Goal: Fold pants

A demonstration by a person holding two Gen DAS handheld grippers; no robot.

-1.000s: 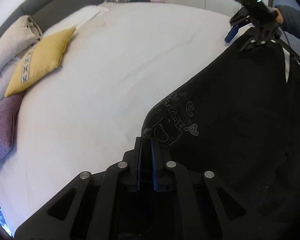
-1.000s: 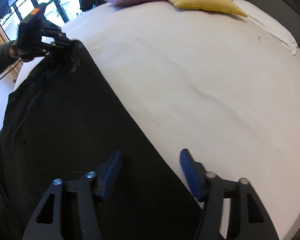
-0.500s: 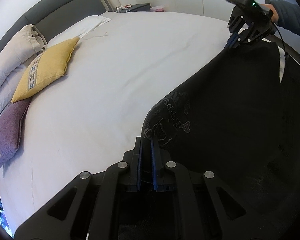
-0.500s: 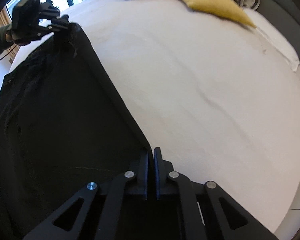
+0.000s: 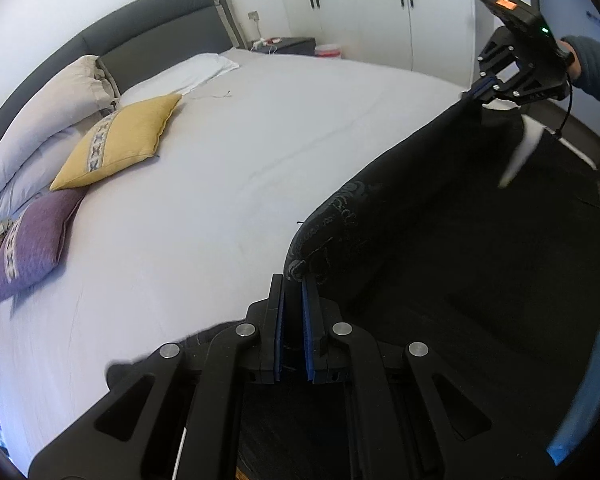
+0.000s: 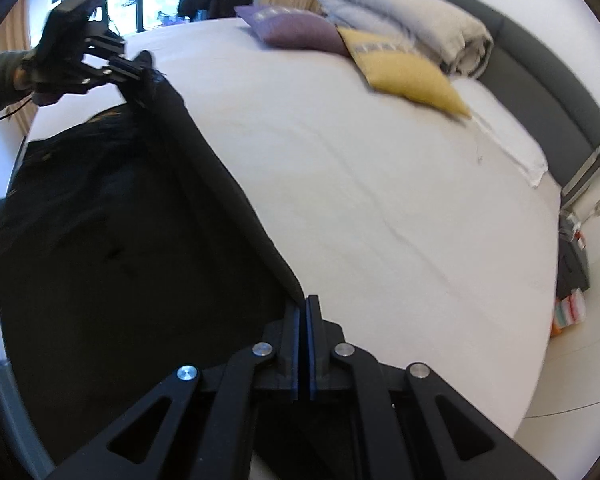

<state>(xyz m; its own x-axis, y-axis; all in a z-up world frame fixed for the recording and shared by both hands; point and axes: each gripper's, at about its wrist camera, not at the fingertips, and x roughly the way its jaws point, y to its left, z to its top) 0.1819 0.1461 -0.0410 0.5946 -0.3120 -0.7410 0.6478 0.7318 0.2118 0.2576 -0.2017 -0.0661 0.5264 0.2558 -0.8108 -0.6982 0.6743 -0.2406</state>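
Black pants (image 5: 460, 240) hang stretched between my two grippers above the white bed (image 5: 240, 152). My left gripper (image 5: 292, 284) is shut on one end of the pants, where a pale printed pattern shows. My right gripper (image 6: 303, 300) is shut on the other end of the top edge of the pants (image 6: 120, 240). In the left wrist view the right gripper (image 5: 474, 94) pinches the far corner at upper right. In the right wrist view the left gripper (image 6: 146, 64) holds the far corner at upper left. The lower part of the pants is hidden below.
A yellow cushion (image 5: 120, 144), a purple cushion (image 5: 32, 240) and folded grey bedding (image 5: 40, 128) lie by the dark headboard (image 5: 160, 36). A white pillow (image 5: 188, 72) is beside them. A nightstand (image 5: 288, 44) and wardrobe doors stand beyond the bed.
My right gripper closed on the edge of the pants. Both grippers then rose, lifting the pants off the bed and pulling the top edge taut.
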